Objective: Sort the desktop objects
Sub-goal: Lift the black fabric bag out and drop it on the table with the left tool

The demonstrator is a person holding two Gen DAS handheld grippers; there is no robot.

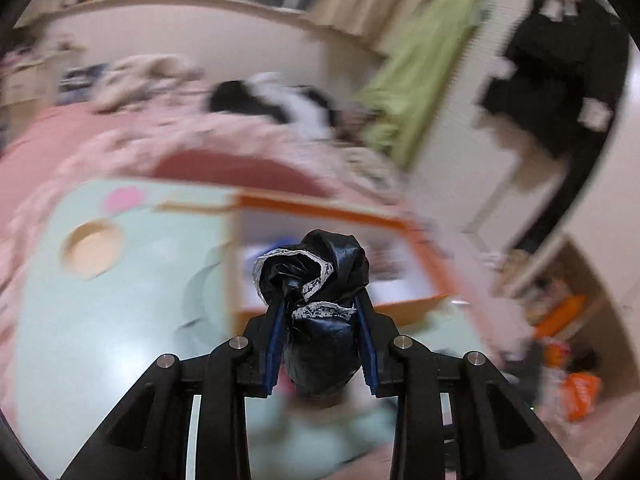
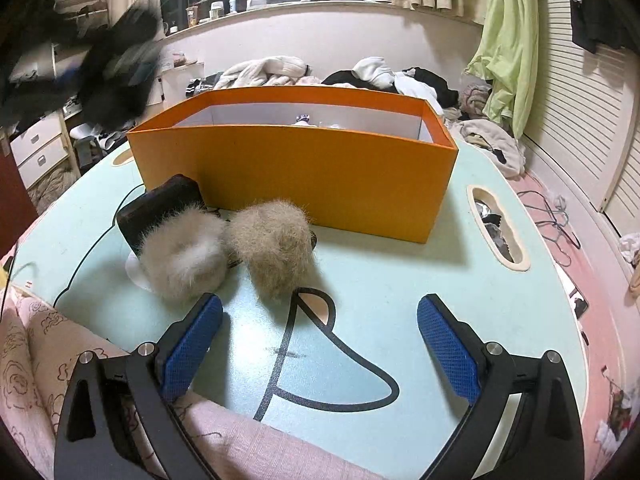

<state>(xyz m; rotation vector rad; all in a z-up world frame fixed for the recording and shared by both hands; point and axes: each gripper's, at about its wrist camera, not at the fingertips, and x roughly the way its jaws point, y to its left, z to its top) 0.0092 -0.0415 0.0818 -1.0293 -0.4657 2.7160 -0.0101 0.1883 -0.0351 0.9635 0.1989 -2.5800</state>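
Observation:
My left gripper (image 1: 320,300) is shut on a bundle of black satin cloth with white lace trim (image 1: 316,264), held in the air before the orange box (image 1: 332,210); this view is blurred by motion. From the right wrist, the left gripper shows as a dark blur (image 2: 116,64) at upper left. The orange box (image 2: 304,176) stands open on the mint-green table (image 2: 400,280). Two fluffy beige pieces (image 2: 184,256) (image 2: 276,248) lie in front of it, against a black block (image 2: 160,204). My right gripper (image 2: 320,304) hovers open just short of them, nothing between its fingers.
The table has a cut-out slot (image 2: 496,232) at the right and a round hole (image 1: 92,248) at the left. Pink flowered bedding (image 2: 24,360) lies at the near left edge. Clothes are piled behind the box (image 2: 380,72). A green garment (image 2: 508,40) hangs at right.

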